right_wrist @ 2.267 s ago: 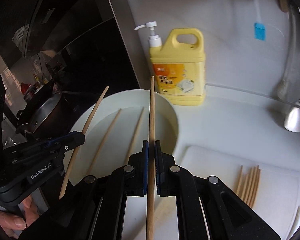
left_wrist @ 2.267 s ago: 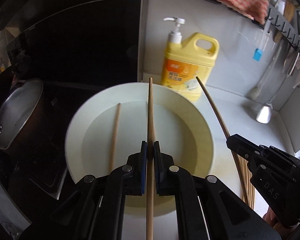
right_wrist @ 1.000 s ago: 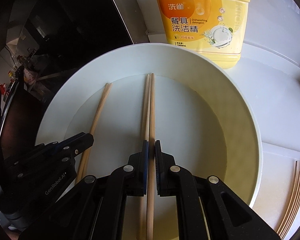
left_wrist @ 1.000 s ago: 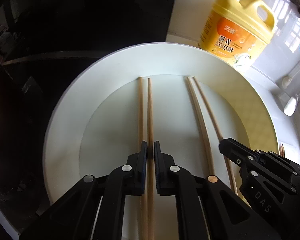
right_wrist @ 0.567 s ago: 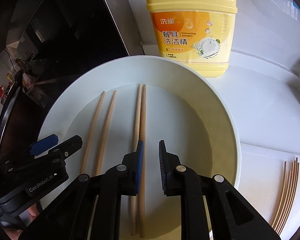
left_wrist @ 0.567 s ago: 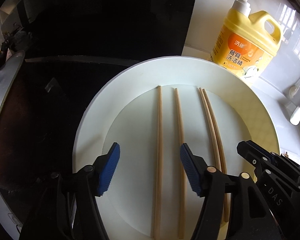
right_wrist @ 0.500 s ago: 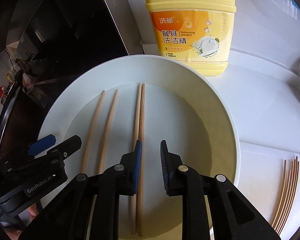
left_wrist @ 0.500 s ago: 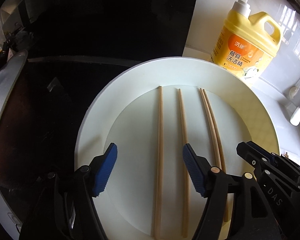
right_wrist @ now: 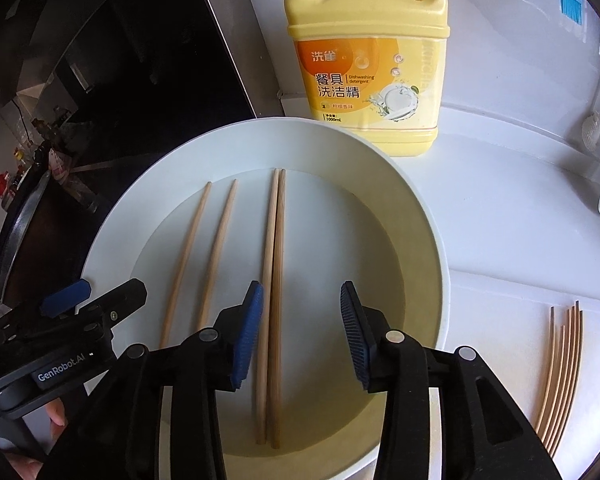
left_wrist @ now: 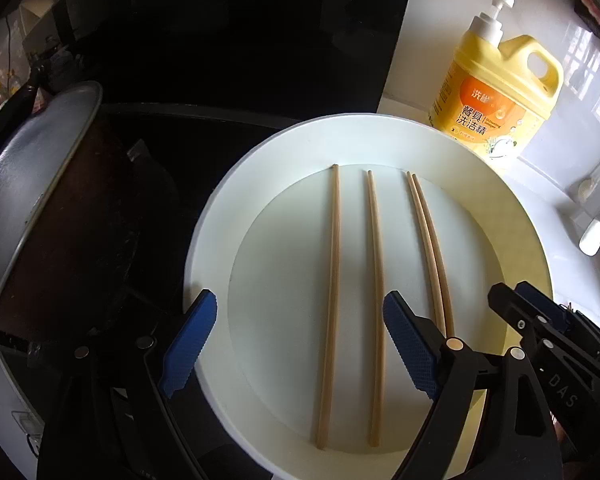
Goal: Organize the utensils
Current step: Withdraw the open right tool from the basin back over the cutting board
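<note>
Round white plate (left_wrist: 228, 216) on the counter; four wooden chopsticks (right_wrist: 274, 300) lie flat in it, two touching as a pair, two apart toward the stove side. Left gripper (left_wrist: 300, 344) gapes wide over the plate, empty. Right gripper (right_wrist: 302, 332) parted, gripping nothing. Yellow detergent jug (right_wrist: 372, 80) just behind the plate.

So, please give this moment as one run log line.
left gripper: open | right gripper: open | four chopsticks on plate | more chopsticks on board
</note>
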### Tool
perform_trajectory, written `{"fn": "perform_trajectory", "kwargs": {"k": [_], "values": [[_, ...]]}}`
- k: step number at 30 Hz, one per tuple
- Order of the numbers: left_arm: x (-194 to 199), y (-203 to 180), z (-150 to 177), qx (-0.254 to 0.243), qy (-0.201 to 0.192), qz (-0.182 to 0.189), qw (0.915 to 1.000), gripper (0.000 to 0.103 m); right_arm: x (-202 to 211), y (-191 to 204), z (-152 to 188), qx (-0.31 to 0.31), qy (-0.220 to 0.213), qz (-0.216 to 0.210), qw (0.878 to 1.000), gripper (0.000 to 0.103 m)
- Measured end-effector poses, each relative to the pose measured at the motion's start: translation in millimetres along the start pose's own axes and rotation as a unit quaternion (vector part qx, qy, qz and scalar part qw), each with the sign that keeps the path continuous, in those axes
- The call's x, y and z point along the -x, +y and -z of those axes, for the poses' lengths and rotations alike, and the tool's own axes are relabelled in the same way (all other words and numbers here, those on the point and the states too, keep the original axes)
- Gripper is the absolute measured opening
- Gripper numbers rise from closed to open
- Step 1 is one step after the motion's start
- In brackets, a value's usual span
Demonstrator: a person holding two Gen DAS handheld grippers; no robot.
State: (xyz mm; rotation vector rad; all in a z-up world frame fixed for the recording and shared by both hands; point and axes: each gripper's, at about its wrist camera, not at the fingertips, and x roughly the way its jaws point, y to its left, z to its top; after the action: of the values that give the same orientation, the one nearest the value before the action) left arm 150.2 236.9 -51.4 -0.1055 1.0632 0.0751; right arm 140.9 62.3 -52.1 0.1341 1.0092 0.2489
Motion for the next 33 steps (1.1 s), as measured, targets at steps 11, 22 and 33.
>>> {"fn": "perform_trajectory", "kwargs": {"k": [11, 22, 33], "values": [[24.3, -11.8, 9.5, 0.001, -0.016, 0.001, 0.9999, 0.087, 32.6, -8.5, 9.3, 0.0, -0.018, 0.005, 1.0, 0.053], [49.8, -41.6, 30.5, -0.015, -0.025, 0.009, 0.9995, 0.089, 71.8, -34.1, 33.6, -0.009, -0.037, 0.009, 0.999, 0.059], [79.8, -94.3, 56.3, -0.039, -0.031, 0.041, 0.9979, 0.094, 114.7, -93.8, 76.8, -0.028, -0.053, 0.03, 0.998, 0.064]]}}
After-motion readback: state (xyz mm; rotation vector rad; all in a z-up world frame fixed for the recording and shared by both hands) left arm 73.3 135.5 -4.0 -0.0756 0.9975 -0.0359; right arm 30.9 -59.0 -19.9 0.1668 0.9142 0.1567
